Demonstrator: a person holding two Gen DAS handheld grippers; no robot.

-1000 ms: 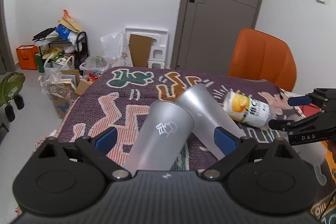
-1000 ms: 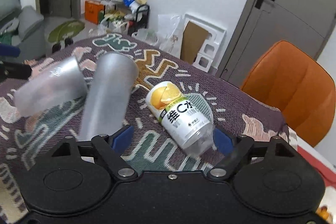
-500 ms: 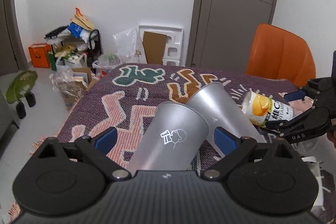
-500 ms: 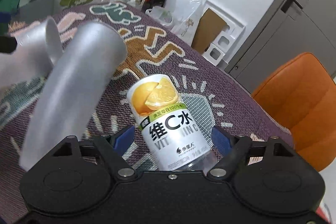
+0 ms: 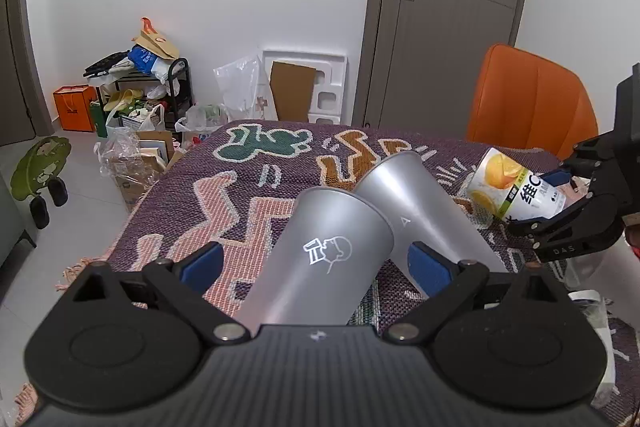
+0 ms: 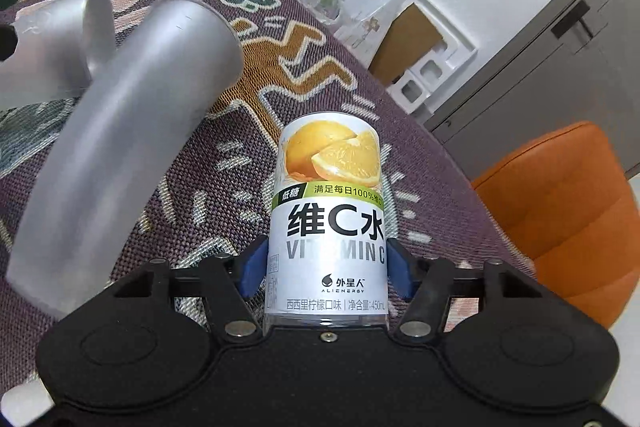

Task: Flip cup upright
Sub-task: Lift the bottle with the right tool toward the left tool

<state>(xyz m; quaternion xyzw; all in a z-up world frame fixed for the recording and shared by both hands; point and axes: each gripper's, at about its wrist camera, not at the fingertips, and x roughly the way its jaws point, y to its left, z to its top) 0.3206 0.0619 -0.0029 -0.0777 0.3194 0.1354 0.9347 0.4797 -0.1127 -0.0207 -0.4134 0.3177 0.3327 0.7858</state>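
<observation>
Two silver cups lie on their sides on a patterned rug-covered table (image 5: pixel 248 203). The near cup (image 5: pixel 320 259), with a white logo, lies between the fingers of my left gripper (image 5: pixel 312 263), which is open around it without touching. The second silver cup (image 5: pixel 420 203) lies beside it, also seen in the right wrist view (image 6: pixel 120 131). My right gripper (image 6: pixel 326 273) is shut on a lemon vitamin C bottle (image 6: pixel 328 219), blue pads against its sides. That bottle also shows in the left wrist view (image 5: pixel 516 187).
An orange chair (image 5: pixel 528 103) stands behind the table on the right, before a grey door (image 5: pixel 448 15). Bags, boxes and a small rack (image 5: pixel 136 95) clutter the floor at the far left wall. The table's left edge (image 5: pixel 132 223) drops to the tiled floor.
My right gripper has moved in over the bottle and its fingers have closed on the bottle's sides. My left gripper has stayed open around the logo cup, tilting up a little.
</observation>
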